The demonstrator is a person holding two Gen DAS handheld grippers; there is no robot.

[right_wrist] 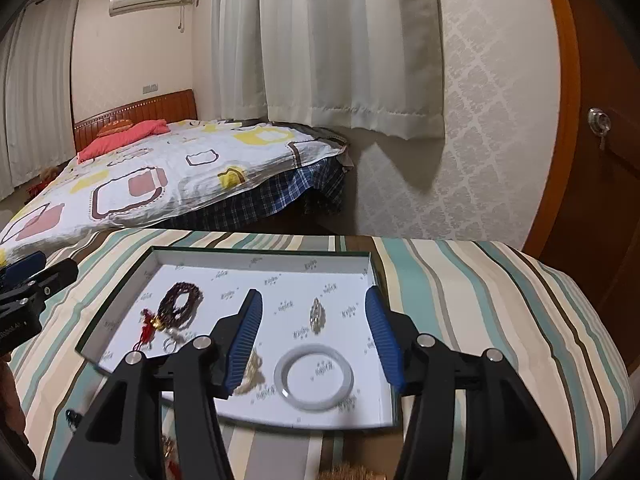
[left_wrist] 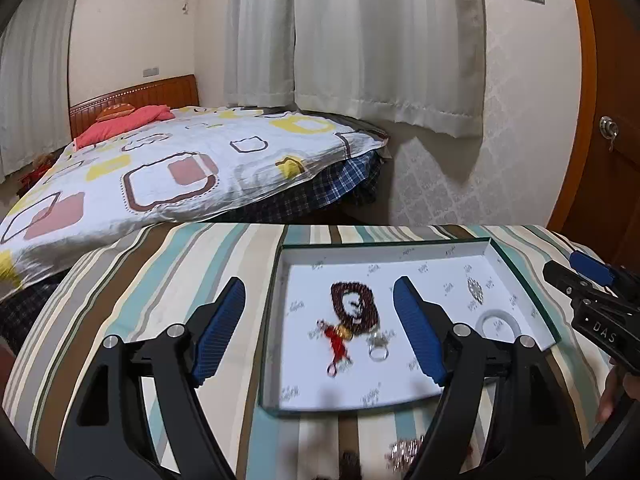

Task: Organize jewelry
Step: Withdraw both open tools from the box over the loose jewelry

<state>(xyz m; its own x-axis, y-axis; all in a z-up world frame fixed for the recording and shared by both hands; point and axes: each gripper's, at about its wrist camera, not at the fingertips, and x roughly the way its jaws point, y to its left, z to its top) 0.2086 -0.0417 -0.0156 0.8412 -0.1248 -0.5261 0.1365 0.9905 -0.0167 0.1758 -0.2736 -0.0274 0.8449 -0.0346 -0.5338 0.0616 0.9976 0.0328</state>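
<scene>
A shallow white tray with a green rim [left_wrist: 384,243] lies on a striped cloth. Inside it are a brown bead bracelet [left_wrist: 354,306] with a red tassel [left_wrist: 336,344], a silver ring [left_wrist: 378,352], a sparkly brooch [left_wrist: 475,290] and a white bangle [left_wrist: 500,326]. My left gripper [left_wrist: 320,284] hovers open above the tray's left side, holding nothing. My right gripper [right_wrist: 313,292] is open and empty over the tray's right half, above the bangle [right_wrist: 314,376] and brooch [right_wrist: 317,316]. A gold chain [right_wrist: 252,376] lies partly hidden behind its left finger.
Loose pieces lie on the striped cloth [left_wrist: 160,280] in front of the tray: a blurred sparkly one [left_wrist: 404,454] and a gold one [right_wrist: 352,472]. Beyond the cloth's far edge stand a bed [left_wrist: 160,168], curtains [left_wrist: 360,40] and a wooden door [right_wrist: 600,160].
</scene>
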